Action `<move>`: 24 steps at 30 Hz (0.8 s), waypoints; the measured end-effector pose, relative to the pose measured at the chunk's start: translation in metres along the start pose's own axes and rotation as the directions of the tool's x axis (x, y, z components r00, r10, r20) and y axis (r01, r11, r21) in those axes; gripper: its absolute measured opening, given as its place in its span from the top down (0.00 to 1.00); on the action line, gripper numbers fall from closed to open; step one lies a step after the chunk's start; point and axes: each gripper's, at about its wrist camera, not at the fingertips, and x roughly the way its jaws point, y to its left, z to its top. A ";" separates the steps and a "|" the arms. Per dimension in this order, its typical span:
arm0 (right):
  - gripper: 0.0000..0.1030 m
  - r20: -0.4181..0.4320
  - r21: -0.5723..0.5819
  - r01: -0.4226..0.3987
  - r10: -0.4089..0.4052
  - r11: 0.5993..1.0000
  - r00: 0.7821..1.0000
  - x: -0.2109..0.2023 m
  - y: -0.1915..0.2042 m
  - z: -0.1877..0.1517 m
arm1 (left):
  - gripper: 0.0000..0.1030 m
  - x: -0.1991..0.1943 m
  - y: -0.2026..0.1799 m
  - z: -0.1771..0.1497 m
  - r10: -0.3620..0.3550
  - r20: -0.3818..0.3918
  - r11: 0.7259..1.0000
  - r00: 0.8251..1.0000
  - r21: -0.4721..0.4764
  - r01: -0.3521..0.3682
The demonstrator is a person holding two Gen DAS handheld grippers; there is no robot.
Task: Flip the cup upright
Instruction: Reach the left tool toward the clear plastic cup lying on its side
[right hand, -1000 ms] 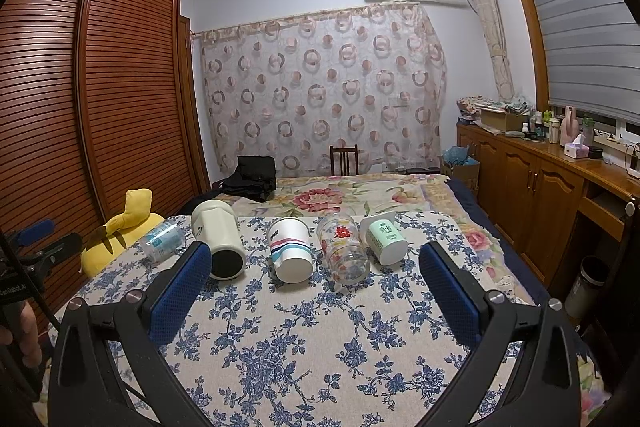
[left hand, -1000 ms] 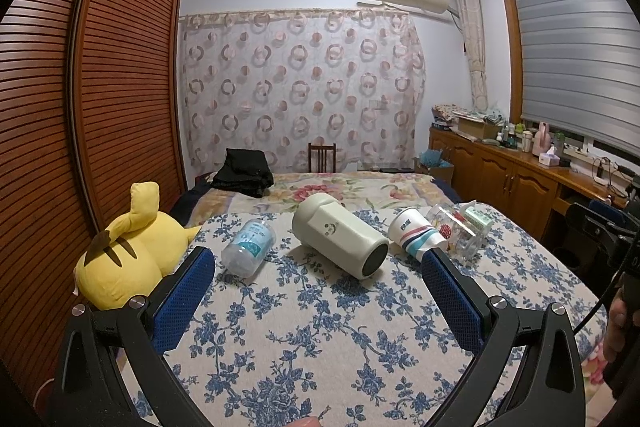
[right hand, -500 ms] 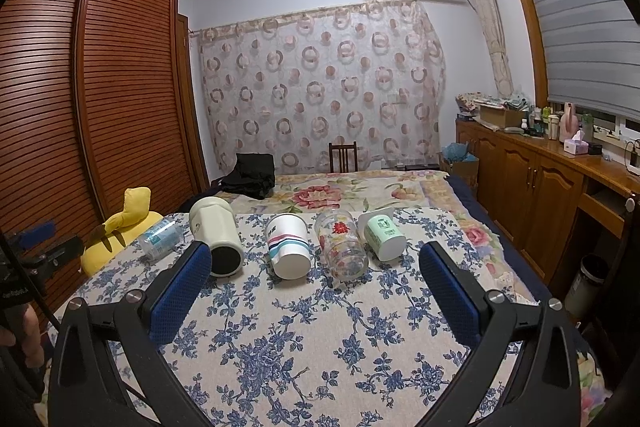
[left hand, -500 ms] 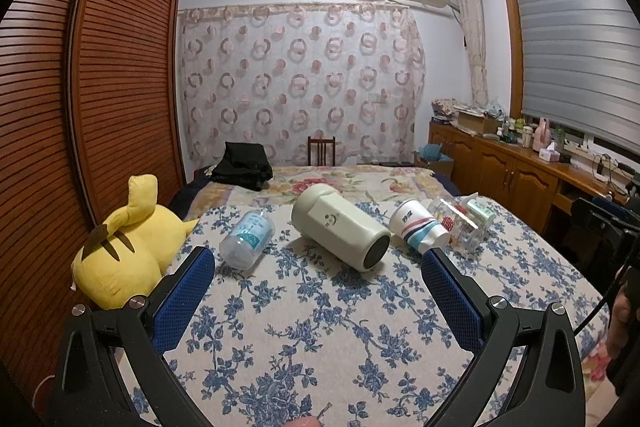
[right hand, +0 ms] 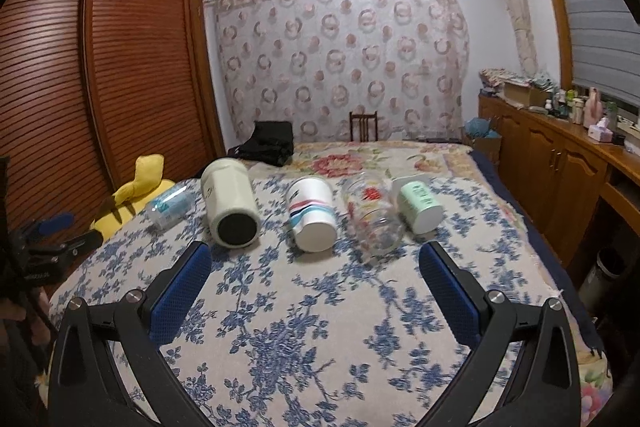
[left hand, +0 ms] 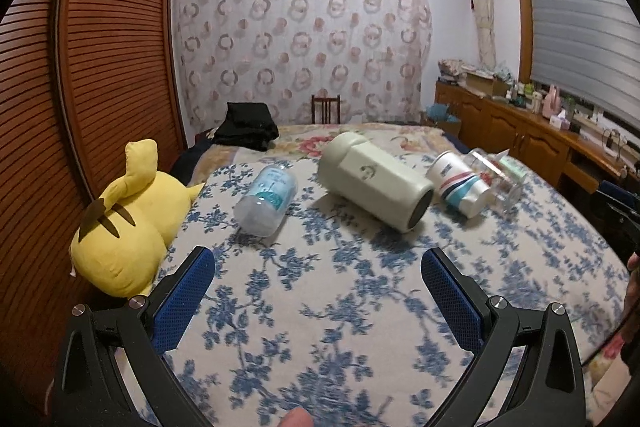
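Observation:
Several cups lie on their sides in a row on the blue-flowered cloth (right hand: 320, 327). From left: a clear blue-labelled cup (right hand: 170, 207) (left hand: 266, 201), a cream tumbler (right hand: 230, 205) (left hand: 378, 185), a white striped cup (right hand: 312, 213) (left hand: 460, 185), a clear printed glass (right hand: 374, 217) (left hand: 496, 181) and a mint-green cup (right hand: 420, 205) (left hand: 512, 163). My left gripper (left hand: 318, 277) is open and empty, in front of the clear cup and the tumbler. My right gripper (right hand: 316, 271) is open and empty, in front of the striped cup and the glass.
A yellow plush toy (left hand: 128, 219) lies at the cloth's left edge by the slatted wardrobe (left hand: 92, 87). Black clothing (right hand: 270, 143) and a chair (right hand: 363, 125) are behind. A wooden sideboard (right hand: 560, 163) runs along the right.
Both grippers have moved closer to the row of cups and tilted down a little. The cups have not moved. Both grippers stay open.

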 end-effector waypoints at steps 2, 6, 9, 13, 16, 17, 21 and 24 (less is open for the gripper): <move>0.00 -0.019 -0.014 -0.019 0.019 1.000 1.000 0.011 0.006 0.000 | 0.01 0.005 0.005 0.003 0.006 -0.010 1.000 1.000 0.007 -0.006; 0.00 -0.067 -0.051 -0.074 0.071 0.996 0.995 0.039 0.025 0.000 | 0.01 0.014 0.009 0.009 0.009 -0.039 0.999 0.999 0.031 -0.008; 0.00 -0.096 -0.070 -0.111 0.104 0.991 0.990 0.057 0.038 0.001 | 0.01 0.025 0.015 0.017 0.003 -0.071 0.999 0.997 0.048 0.000; 0.00 -0.130 -0.088 -0.147 0.135 0.985 0.982 0.077 0.053 0.002 | 0.01 0.040 0.024 0.029 -0.017 -0.118 0.998 0.993 0.052 0.023; 0.00 -0.151 -0.110 -0.163 0.146 0.980 0.978 0.089 0.063 0.002 | 0.01 0.054 0.033 0.041 -0.029 -0.153 0.999 0.988 0.039 0.035; 0.00 -0.160 -0.115 -0.168 0.148 0.979 0.976 0.092 0.065 0.002 | 0.02 0.058 0.034 0.045 -0.032 -0.161 0.999 0.987 0.038 0.038; 0.00 -0.199 -0.127 -0.193 0.166 0.973 0.966 0.106 0.073 0.000 | 0.12 0.081 0.044 0.067 -0.045 -0.222 0.998 0.974 0.029 0.053; 0.00 -0.216 -0.133 -0.203 0.171 0.970 0.961 0.111 0.078 -0.001 | 0.13 0.096 0.044 0.081 -0.058 -0.260 0.997 0.964 0.038 0.070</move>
